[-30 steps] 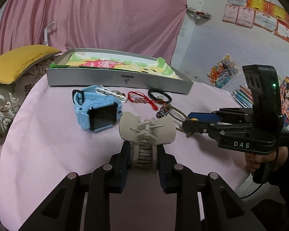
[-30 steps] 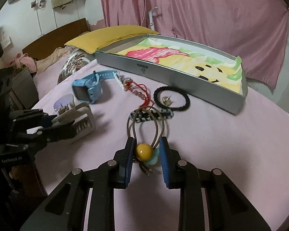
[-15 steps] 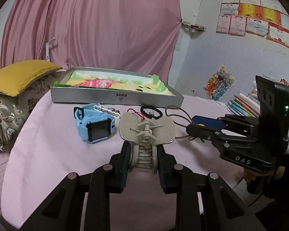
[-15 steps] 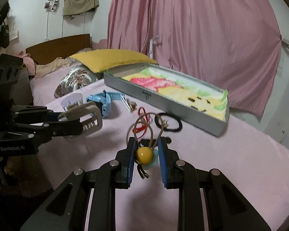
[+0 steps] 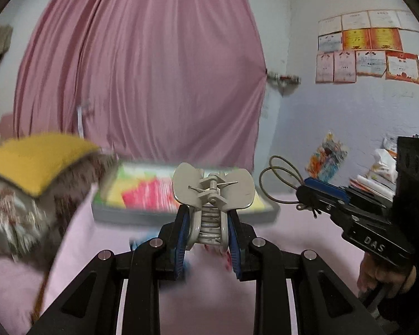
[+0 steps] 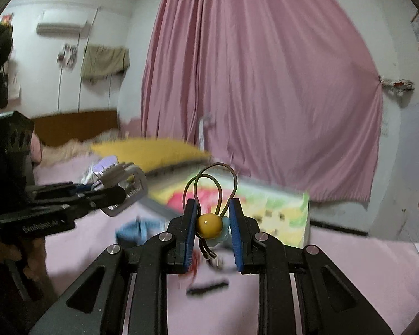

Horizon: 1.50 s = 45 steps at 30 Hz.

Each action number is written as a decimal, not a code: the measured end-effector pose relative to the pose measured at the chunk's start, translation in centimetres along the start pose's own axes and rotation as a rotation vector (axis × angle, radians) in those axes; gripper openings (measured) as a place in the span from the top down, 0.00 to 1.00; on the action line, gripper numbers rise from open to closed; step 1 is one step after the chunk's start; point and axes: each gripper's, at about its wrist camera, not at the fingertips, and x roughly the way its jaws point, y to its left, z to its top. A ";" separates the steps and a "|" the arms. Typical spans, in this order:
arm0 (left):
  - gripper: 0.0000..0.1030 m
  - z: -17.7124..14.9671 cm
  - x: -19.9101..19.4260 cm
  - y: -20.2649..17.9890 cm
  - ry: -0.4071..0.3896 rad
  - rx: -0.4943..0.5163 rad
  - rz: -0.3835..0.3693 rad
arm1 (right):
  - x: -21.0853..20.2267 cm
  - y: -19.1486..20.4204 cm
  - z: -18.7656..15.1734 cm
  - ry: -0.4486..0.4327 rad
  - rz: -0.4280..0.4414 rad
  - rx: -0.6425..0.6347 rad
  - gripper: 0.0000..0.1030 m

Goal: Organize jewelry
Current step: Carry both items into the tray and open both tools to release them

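Observation:
My left gripper [image 5: 209,217] is shut on a beige claw hair clip [image 5: 212,188] and holds it up in the air in front of the grey tray [image 5: 120,212] with the colourful lining. My right gripper [image 6: 211,217] is shut on a brown hair tie with a yellow bead [image 6: 209,223], its loops standing up. In the left wrist view the right gripper [image 5: 315,192] is at the right with the hair tie loops [image 5: 276,173] sticking out. In the right wrist view the left gripper [image 6: 109,192] holds the clip [image 6: 123,184] at the left. The tray [image 6: 282,215] is blurred.
A blue watch [image 6: 138,230], a red cord and a black hair band [image 6: 209,287] lie blurred on the pink cloth [image 6: 349,279] below. A yellow pillow [image 5: 33,159] lies left of the tray. A pink curtain [image 5: 153,69] hangs behind.
Both grippers have risen from the table and tilted up with the hair clip and the hair tie still held. The table items have dropped low in both views.

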 end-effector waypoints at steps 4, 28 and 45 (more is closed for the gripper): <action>0.76 2.1 1.6 0.0 -0.063 0.046 0.016 | 0.9 -0.7 1.8 -0.091 -0.030 0.018 0.80; 0.76 3.6 15.9 8.7 0.353 -0.162 0.040 | 17.5 -5.2 -0.9 0.263 -0.010 0.217 0.80; 0.76 1.4 18.6 9.5 0.523 -0.163 0.041 | 21.5 -6.7 -4.8 0.499 0.038 0.326 0.70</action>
